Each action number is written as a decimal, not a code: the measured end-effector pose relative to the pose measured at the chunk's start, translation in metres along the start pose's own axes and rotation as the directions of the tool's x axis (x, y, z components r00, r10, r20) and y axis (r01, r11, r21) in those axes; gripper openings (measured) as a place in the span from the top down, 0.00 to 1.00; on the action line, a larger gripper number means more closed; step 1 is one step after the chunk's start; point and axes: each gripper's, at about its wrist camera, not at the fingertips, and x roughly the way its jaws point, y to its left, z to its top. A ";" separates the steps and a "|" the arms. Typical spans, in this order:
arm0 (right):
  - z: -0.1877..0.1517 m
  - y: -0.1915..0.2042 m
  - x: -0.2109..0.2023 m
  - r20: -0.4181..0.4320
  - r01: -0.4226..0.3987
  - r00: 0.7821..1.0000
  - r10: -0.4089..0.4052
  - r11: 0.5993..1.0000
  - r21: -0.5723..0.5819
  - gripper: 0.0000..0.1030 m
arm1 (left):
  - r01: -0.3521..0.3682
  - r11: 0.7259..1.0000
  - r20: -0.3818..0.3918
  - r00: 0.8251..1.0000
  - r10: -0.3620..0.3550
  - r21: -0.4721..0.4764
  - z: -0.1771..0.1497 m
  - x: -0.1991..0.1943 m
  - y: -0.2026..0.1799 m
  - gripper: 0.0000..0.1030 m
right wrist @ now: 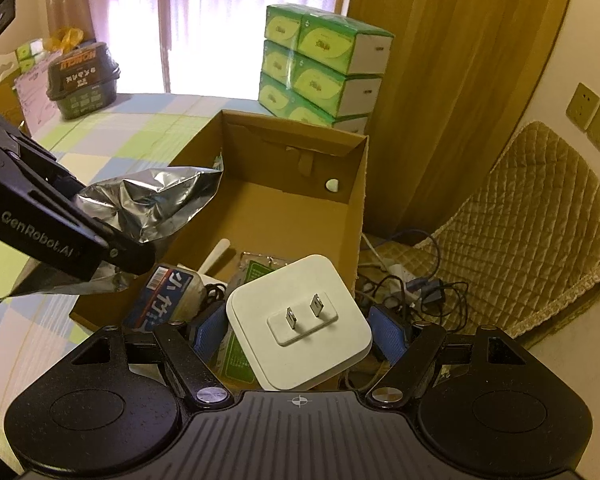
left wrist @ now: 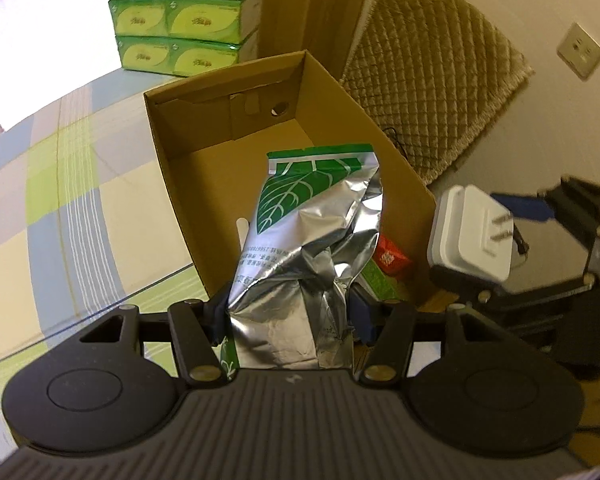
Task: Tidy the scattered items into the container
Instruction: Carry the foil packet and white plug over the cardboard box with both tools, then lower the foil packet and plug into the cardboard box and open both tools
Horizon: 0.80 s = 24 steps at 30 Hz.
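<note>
My left gripper (left wrist: pixel 288 316) is shut on a crumpled silver foil pouch (left wrist: pixel 312 248) with a green leaf print, held over the near end of an open cardboard box (left wrist: pixel 172 168). My right gripper (right wrist: pixel 298 330) is shut on a white square plug adapter (right wrist: pixel 300 320), prongs facing up, above the box's near right corner. In the right wrist view the left gripper (right wrist: pixel 112 248) holds the pouch (right wrist: pixel 152 200) over the box (right wrist: pixel 360 184) from the left. Inside the box lie a blue-labelled packet (right wrist: pixel 160 300), a green packet (right wrist: pixel 260 272), a white stick (right wrist: pixel 216 258) and a red packet (left wrist: pixel 392 258).
The box stands on a checked cloth (left wrist: pixel 60 200). Stacked green tissue packs (right wrist: pixel 320 68) sit behind it beside a wooden panel (right wrist: pixel 440 80). A quilted cushion (right wrist: pixel 532 232) and tangled cables (right wrist: pixel 412 280) lie to the right. A dark tub (right wrist: pixel 82 80) rests far left.
</note>
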 end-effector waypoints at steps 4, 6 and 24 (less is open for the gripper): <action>0.002 -0.004 0.003 0.006 0.006 1.000 -0.006 1.000 0.017 0.24 | 0.002 0.999 0.011 1.000 -0.001 -0.053 0.006 0.004 0.003 0.48; 0.002 -0.004 0.003 0.011 0.007 1.000 -0.007 1.000 0.021 0.24 | 0.010 0.997 0.018 1.000 -0.009 -0.080 0.009 0.005 0.005 0.48; 0.008 -0.011 0.025 0.008 0.014 1.000 -0.014 0.999 0.046 0.23 | 0.077 0.969 0.069 0.996 -0.062 -0.235 0.035 0.026 0.026 0.47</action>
